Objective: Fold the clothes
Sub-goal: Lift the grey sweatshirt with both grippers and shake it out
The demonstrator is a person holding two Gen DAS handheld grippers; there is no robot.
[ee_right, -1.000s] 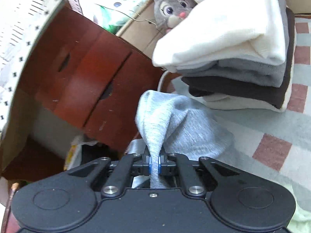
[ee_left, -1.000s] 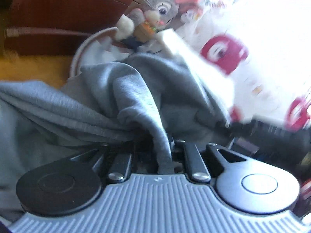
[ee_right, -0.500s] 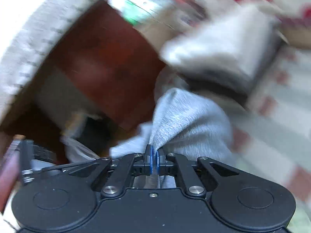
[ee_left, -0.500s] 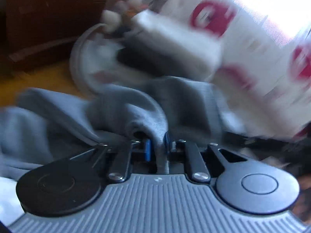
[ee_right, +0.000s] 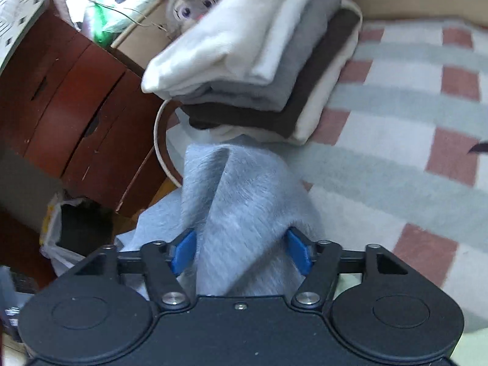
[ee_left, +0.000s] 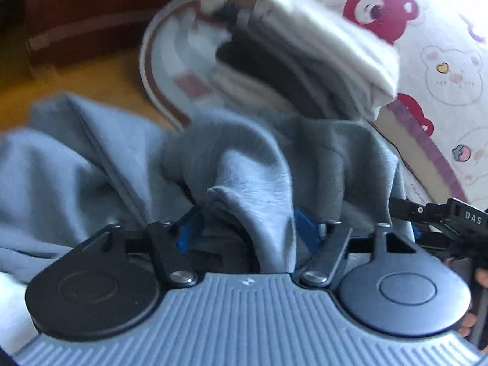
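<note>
Sweatshirt [ee_left: 91, 164], grey-blue fleece with a soft brushed nap, lies rumpled in thick folds across the lower half of both views, spilling off the bed edge toward 9 o'clock over the yellow floor [ee_left: 91, 79]. A raised ridge of it stands between the blue pads of each claw. At 12 o'clock sits a stack [ee_right: 259, 61] of folded clothes: a white knit on top, then grey, dark brown and cream layers, square-edged and slightly fanned. It rests on a blanket [ee_right: 411, 128] of pale green, white and dusty-red checks, which fills the right wrist view from 1 to 4 o'clock. Behind the stack a grey plush toy [ee_right: 189, 9] peeks out, and a red-brown wooden cabinet [ee_right: 61, 97] with slot handles curves away at 10 o'clock. A pillow [ee_left: 433, 61] printed with red and white bears lies at 2 o'clock in the left wrist view, washed out by glare. The left gripper [ee_left: 248, 228] has its jaws opening, spread wide, with a fold of the sweatshirt draped loosely between them; the blur makes it hard to say whether the cloth brushes the right-hand pad. The right gripper [ee_right: 241, 251] is likewise opening, its pads well apart, the fleece ridge standing free between them.
</note>
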